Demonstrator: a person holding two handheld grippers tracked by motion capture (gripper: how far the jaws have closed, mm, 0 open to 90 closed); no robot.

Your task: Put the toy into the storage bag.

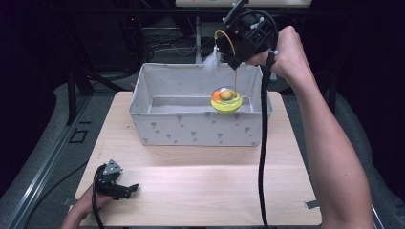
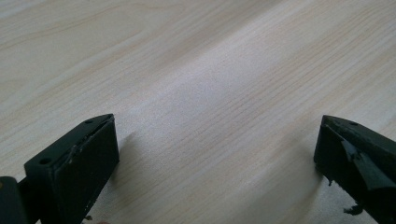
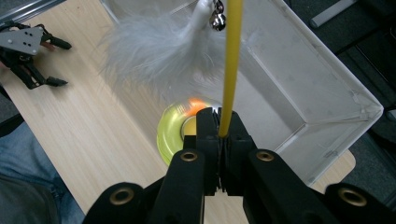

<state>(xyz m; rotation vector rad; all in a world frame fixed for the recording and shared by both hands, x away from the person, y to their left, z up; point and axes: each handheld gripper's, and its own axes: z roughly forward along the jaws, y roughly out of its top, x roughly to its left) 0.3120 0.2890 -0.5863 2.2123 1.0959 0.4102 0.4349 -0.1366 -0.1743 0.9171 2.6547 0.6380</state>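
Observation:
A cat toy hangs from my right gripper (image 1: 236, 61), which is shut on its thin yellow wand (image 1: 235, 76) high over the grey fabric box (image 1: 200, 128). The toy's yellow-green round base (image 1: 226, 102), with an orange ball in it, hangs within the box's right part. A white feather (image 1: 211, 62) dangles by the gripper. In the right gripper view the jaws pinch the wand (image 3: 231, 70), with the feather (image 3: 154, 51), a small bell (image 3: 218, 18) and the blurred base (image 3: 170, 135) beyond. My left gripper (image 1: 130, 188) lies open on the table's near left; its jaws (image 2: 217, 140) are wide apart over bare wood.
The light wooden table (image 1: 200, 191) runs from the box to the near edge. The box's walls (image 3: 327, 93) are upright and its top is open. A black cable (image 1: 262, 157) trails down from the right gripper across the table's right side. A person's jeans show below the table edge (image 3: 28, 186).

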